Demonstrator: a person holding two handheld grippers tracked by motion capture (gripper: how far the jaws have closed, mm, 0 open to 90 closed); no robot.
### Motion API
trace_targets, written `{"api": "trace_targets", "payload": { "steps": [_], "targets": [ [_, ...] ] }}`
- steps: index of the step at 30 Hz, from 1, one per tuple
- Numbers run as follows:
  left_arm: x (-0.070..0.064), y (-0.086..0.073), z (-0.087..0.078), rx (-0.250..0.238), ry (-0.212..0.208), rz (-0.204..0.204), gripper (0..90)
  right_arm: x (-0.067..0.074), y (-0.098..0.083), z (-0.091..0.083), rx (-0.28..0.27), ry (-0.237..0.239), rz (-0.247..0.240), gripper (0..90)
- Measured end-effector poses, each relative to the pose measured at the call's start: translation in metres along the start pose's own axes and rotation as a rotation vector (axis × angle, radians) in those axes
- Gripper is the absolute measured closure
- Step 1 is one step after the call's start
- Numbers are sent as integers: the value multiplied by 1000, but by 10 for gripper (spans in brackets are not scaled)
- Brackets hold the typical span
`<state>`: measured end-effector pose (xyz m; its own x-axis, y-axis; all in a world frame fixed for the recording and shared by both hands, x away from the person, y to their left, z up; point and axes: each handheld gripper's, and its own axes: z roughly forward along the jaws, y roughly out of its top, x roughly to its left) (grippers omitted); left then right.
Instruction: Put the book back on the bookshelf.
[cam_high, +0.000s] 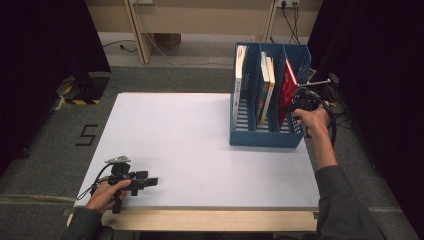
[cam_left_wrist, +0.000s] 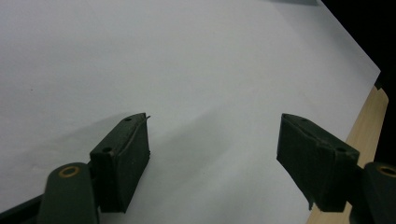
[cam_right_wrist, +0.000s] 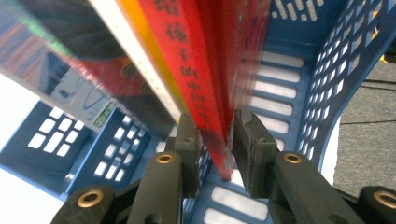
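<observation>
Right tool (cam_right_wrist: 215, 140): jaws drawn in narrow on the lower edge of the red book (cam_right_wrist: 201, 70); both pads look pressed to its covers, though blur hides the exact contact.
Right tool, high view (cam_high: 300, 106): right of frame centre, at the open front of the blue file rack (cam_high: 265, 137), held in the person's right hand (cam_high: 314, 119).
Red book, place (cam_high: 289, 90): in the rightmost compartment of the rack, leaning, its top toward the upper right of the frame.
Rack, other contents: a white book (cam_high: 241, 75) in the leftmost compartment; two more books (cam_high: 266, 85) in the middle one.
Left tool (cam_left_wrist: 215, 154): jaws standing about half apart, nothing between them, low over the bare white worktop (cam_left_wrist: 187, 56).
Left tool, high view (cam_high: 142, 182): lower left of the frame, near the worktop's front edge, well apart from the rack.
Step in hand (judged): gripping the red book to draw it out of its compartment or set it straight.
Handling note: keep the grip square on the covers and move along the compartment's length, so the book does not scrape the divider or drag the rack.
</observation>
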<state>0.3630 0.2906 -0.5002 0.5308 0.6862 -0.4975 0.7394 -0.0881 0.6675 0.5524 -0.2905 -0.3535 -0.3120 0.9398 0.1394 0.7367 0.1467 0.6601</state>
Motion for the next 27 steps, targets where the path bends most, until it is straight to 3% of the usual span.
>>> {"api": "trace_targets", "payload": {
  "steps": [8, 12, 22, 27],
  "targets": [
    [0, 0, 0, 0, 2, 2, 248, 2, 10, 6, 22, -24, -6, 728],
    [0, 0, 0, 0, 0, 1, 247, 1, 7, 6, 11, -10, 7, 716],
    [0, 0, 0, 0, 1, 1, 246, 3, -12, -11, -13, 49, 46, 513],
    [0, 0, 0, 0, -2, 2, 245, 11, -23, -21, -36, 83, 26, 464]
  ]
}}
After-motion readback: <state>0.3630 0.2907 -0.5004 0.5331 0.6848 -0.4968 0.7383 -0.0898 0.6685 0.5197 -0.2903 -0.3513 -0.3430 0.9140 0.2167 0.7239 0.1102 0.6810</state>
